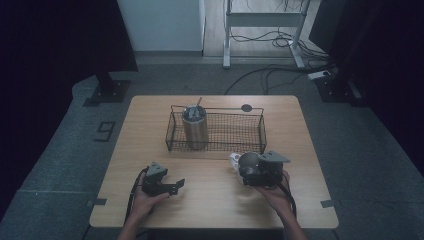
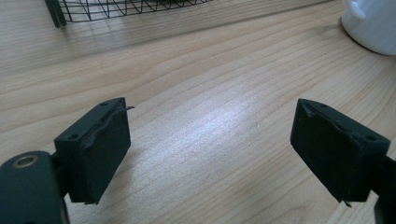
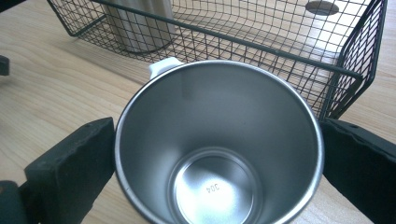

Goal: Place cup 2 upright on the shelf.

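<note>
the right gripper (image 3: 215,154) is standing wide around the steel cup (image 3: 219,144), which is sitting on the table (image 1: 210,200) just before the wire basket (image 3: 355,70). the left gripper (image 2: 210,149) is hanging released over bare wood. a tall tumbler (image 1: 194,127) is standing inside the basket.

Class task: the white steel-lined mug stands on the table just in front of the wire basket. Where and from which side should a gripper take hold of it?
Grip the mug across its round rim, one jaw on each outer side, coming from the person's side. It stands upright with its mouth open, its white handle points toward the basket, and the right gripper already straddles it this way.
</note>
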`<state>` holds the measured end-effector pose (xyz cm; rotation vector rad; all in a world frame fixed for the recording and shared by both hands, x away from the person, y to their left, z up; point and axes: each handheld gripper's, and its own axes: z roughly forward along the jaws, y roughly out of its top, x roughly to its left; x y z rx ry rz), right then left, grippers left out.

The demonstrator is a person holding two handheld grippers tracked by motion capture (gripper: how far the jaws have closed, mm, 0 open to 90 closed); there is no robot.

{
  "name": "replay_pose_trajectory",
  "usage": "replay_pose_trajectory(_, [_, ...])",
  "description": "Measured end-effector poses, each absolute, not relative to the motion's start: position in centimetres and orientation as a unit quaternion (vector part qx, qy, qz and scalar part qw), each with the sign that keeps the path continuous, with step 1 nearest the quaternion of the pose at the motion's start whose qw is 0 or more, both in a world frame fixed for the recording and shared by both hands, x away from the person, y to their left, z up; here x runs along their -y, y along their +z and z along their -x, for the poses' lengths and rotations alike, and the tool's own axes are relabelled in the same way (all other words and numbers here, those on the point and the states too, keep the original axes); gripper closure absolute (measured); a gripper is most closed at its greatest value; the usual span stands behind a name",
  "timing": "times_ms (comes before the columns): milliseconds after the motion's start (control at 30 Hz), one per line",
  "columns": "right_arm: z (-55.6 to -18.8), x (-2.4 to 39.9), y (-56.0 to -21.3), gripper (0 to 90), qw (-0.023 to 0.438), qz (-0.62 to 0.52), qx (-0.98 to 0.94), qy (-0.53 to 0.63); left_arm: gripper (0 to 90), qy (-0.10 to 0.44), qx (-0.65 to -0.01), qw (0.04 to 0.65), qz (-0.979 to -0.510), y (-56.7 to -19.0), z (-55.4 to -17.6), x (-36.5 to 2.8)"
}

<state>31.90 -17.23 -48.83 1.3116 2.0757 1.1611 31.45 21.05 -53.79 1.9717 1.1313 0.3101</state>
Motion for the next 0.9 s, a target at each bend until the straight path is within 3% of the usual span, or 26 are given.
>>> replay_pose_trajectory(467, [-33.1, 16.2, -50.0, 0.0, 0.211, -0.472, -0.756, 0.403, 12.6, 0.124, -0.449, 0.410, -0.784, -53.8, -31.4, -20.9])
replay_pose_trajectory(633, [-33.1, 15.9, -50.2, 5.1, 0.223, -0.469, -0.756, 0.399, 12.6, 0.124, -0.447, 0.407, -0.787, -53.8, -31.4, -20.9])
replay_pose_trajectory(900, [-33.0, 15.9, -50.2, 5.7, 0.226, -0.465, -0.758, 0.397, 12.7, 0.125, -0.448, 0.406, -0.787, -53.9, -31.4, -20.7])
